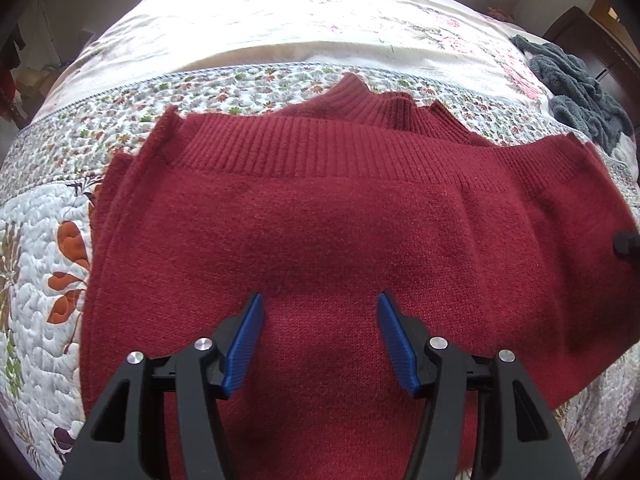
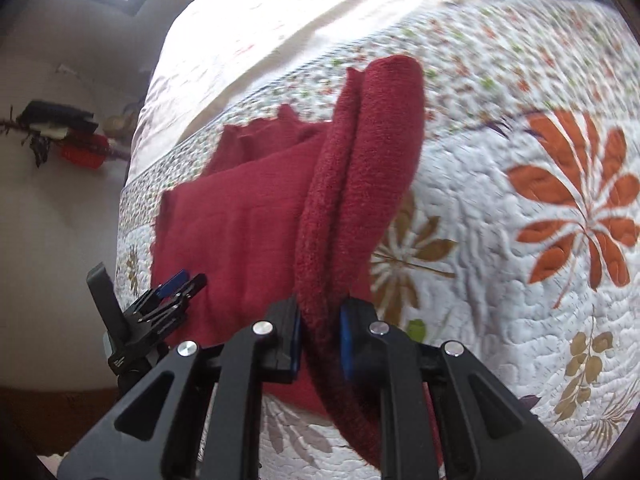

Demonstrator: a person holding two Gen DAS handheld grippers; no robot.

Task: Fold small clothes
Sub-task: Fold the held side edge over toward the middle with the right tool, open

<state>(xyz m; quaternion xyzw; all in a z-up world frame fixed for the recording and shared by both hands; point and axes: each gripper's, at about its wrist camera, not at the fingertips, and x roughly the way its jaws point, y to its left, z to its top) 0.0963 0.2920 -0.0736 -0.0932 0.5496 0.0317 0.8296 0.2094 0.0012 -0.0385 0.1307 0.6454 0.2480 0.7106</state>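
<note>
A dark red knitted sweater [image 1: 320,220] lies folded on the flowered quilt [image 1: 36,240], its ribbed band across the far side and the ribbed collar [image 1: 360,104] beyond it. My left gripper [image 1: 320,308] hovers just over its near middle, open, with nothing between the blue pads [image 1: 244,344]. In the right wrist view my right gripper [image 2: 320,320] is shut on a thick fold of the sweater's edge [image 2: 360,184], lifted off the quilt [image 2: 500,280]. The rest of the sweater [image 2: 240,220] lies flat to the left. The left gripper [image 2: 172,292] shows there at the sweater's left edge.
A grey-blue fluffy garment [image 1: 576,88] lies at the quilt's far right. A pale flowered sheet [image 1: 280,12] covers the far part of the bed. The bed's left edge drops to a light floor [image 2: 60,200], where a red and black item [image 2: 76,136] lies.
</note>
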